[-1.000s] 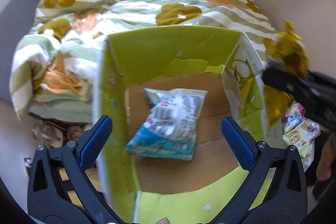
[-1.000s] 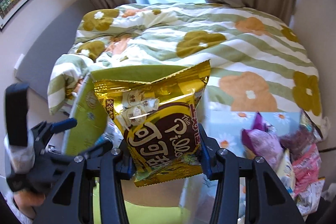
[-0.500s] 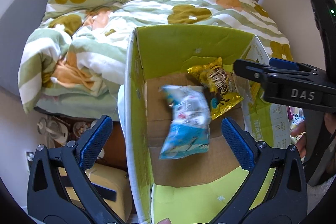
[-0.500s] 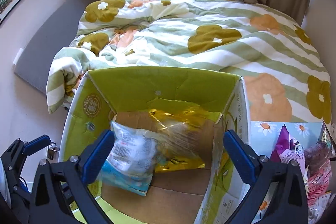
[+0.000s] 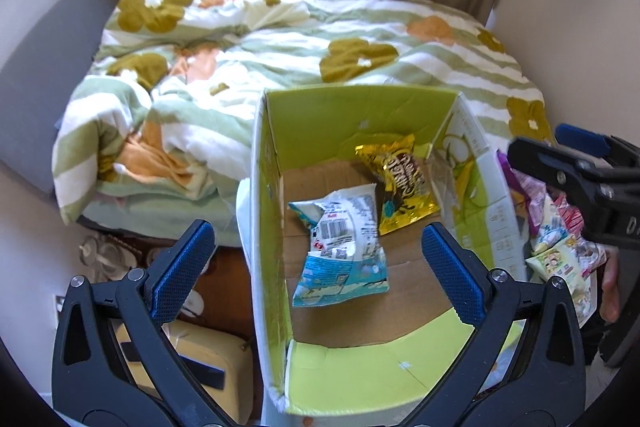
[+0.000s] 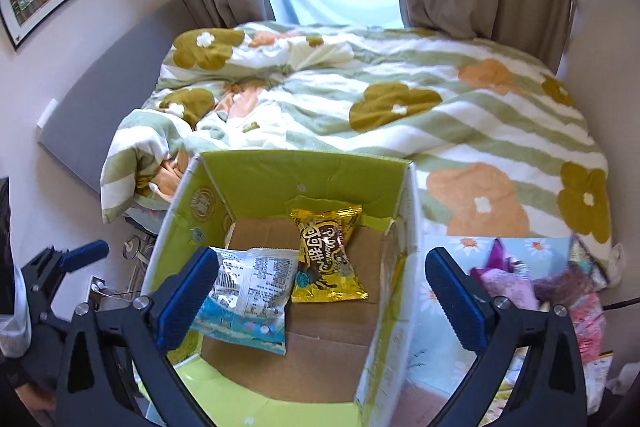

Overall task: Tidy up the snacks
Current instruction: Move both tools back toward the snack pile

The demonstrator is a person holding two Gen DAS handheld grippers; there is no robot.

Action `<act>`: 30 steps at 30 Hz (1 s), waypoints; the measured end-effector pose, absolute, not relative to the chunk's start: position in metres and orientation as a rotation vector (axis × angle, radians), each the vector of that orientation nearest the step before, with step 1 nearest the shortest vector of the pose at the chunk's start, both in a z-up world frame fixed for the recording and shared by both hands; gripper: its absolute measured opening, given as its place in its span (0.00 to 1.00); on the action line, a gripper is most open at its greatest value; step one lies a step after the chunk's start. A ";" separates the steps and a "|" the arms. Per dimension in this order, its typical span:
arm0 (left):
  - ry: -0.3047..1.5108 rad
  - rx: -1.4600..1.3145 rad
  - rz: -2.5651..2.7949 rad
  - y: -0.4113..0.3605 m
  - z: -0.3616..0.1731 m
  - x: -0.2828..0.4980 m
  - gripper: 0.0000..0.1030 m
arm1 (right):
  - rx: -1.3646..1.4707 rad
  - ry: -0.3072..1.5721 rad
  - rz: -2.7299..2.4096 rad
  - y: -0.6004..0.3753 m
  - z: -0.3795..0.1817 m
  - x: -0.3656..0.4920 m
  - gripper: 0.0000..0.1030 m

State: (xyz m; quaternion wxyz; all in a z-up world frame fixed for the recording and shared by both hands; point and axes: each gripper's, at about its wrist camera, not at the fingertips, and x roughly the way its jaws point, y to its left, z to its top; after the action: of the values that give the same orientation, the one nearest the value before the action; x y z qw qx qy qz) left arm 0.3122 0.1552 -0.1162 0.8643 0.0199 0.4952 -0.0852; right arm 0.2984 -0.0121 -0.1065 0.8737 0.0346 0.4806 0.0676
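An open cardboard box [image 5: 272, 227] [image 6: 184, 211] with lime-green inner walls stands by the bed. On its brown floor lie a blue-and-white snack bag [image 5: 344, 247] [image 6: 252, 291] and a gold snack bag [image 5: 400, 183] [image 6: 326, 255], the gold one toward the far wall. My left gripper [image 5: 316, 259] hangs open above the box with nothing between its fingers. My right gripper [image 6: 320, 287] is also open and empty above the box; in the left wrist view it shows at the right edge [image 5: 576, 175].
A pile of loose snack packets [image 5: 560, 239] [image 6: 560, 291] lies to the right of the box on a flower-print cloth. A bed with a green striped floral duvet [image 6: 400, 115] fills the background. A yellow bag [image 5: 192, 363] sits on the floor left of the box.
My right gripper opened and dropped the gold bag into the box beside the blue-and-white bag. Both grippers have risen and pulled back from the box.
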 end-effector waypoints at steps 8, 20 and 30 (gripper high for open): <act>0.953 0.026 -0.165 0.131 -0.075 0.259 1.00 | 0.090 0.921 0.127 -0.038 -0.066 0.236 1.00; 0.929 -0.029 -0.210 0.021 -0.065 0.163 1.00 | 0.092 0.824 0.101 -0.156 -0.041 0.114 1.00; 1.026 -0.048 -0.299 -0.094 -0.106 0.121 1.00 | 0.086 0.884 0.044 -0.263 -0.079 0.037 1.00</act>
State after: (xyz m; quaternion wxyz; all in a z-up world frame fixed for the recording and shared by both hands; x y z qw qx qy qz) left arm 0.1213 -0.0945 -0.1065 0.8603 -0.0228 0.4890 -0.1425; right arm 0.0367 -0.2627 -0.0794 0.9027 0.0415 0.4277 0.0214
